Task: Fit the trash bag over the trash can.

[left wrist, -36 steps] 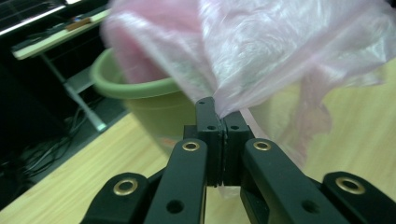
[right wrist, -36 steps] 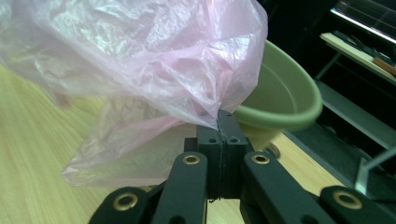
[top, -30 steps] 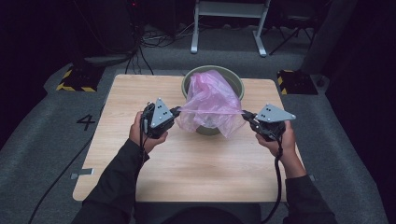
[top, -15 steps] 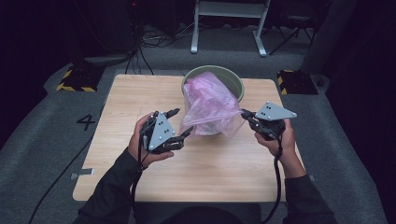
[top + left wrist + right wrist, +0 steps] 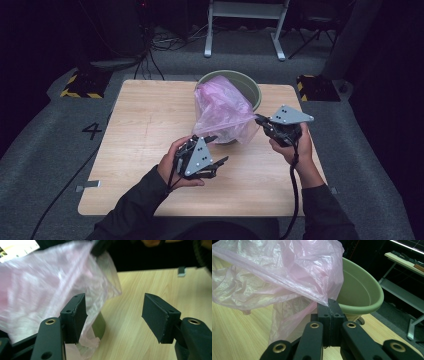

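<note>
Now the left gripper [image 5: 212, 150] sits nearest the person, pulled back toward the front of the light wooden table [image 5: 140, 130], and its jaws stand wide apart with nothing between them. A second ago it was pinching the left edge of the thin, crinkled pink plastic bag [image 5: 222, 107] and stretching it sideways; half a second ago it had already dropped lower and let the film go slack. In the left gripper view its black pads [image 5: 76, 317] frame bare wood, with the loose hem of the bag hanging just beside the left pad but not gripped.

Farther out, the right gripper [image 5: 260, 120] has hardly moved: its jaws are clamped tight on a pinch of the bag's right edge, and in the right gripper view the film [image 5: 279, 272] runs taut from the closed pads up and over the near rim. Beyond it stands the round sage-green plastic bin [image 5: 250, 87], with the bag draped over its near-left part and spilling down its outside wall, its far-right rim still bare.

My reading: with one side released, the bag's mouth is no longer held open, so the left gripper likely needs a fresh hold before the liner can be spread round the rim
</note>
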{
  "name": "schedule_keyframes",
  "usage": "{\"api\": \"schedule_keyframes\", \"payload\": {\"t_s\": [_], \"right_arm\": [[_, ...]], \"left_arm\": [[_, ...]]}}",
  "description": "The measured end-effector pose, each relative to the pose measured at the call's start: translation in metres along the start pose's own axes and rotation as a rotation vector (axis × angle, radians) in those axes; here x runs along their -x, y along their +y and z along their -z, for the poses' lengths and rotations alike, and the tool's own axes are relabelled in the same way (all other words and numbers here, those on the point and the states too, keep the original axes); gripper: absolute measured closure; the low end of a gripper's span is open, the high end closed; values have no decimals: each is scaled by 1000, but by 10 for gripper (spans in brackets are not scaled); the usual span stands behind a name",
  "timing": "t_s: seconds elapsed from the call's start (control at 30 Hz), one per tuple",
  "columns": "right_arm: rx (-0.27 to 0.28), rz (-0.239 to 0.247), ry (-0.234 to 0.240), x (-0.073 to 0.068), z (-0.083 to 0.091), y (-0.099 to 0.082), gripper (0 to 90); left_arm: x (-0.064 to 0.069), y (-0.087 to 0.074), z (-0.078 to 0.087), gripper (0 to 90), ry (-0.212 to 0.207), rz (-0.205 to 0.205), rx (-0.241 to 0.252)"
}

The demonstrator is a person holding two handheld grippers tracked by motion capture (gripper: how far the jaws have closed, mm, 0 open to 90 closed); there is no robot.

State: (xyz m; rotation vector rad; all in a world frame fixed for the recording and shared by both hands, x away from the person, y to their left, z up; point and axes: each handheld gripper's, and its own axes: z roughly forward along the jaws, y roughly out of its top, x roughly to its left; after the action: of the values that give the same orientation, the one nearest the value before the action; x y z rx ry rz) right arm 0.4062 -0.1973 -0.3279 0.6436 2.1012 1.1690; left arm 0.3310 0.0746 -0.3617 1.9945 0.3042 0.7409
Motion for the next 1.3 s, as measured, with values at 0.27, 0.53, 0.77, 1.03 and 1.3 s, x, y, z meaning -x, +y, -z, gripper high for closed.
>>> {"api": "schedule_keyframes", "payload": {"t_s": [0.27,0.53,0.77,1.03,1.3], "right_arm": [[-6,-17,21,4,0,-1,900],[-32,16,81,5,3,-5,716],[8,56,117,0,8,-3,330],[52,104,105,2,12,8,538],[45,86,102,9,5,13,900]], "left_arm": [[-14,-13,-28,435,130,-13,-84],[-33,-16,-34,819,156,-24,-97],[-35,-14,-35,898,148,-38,-105],[-37,-16,-34,900,105,-38,-112],[-34,-18,-37,900,68,-66,-141]]}}
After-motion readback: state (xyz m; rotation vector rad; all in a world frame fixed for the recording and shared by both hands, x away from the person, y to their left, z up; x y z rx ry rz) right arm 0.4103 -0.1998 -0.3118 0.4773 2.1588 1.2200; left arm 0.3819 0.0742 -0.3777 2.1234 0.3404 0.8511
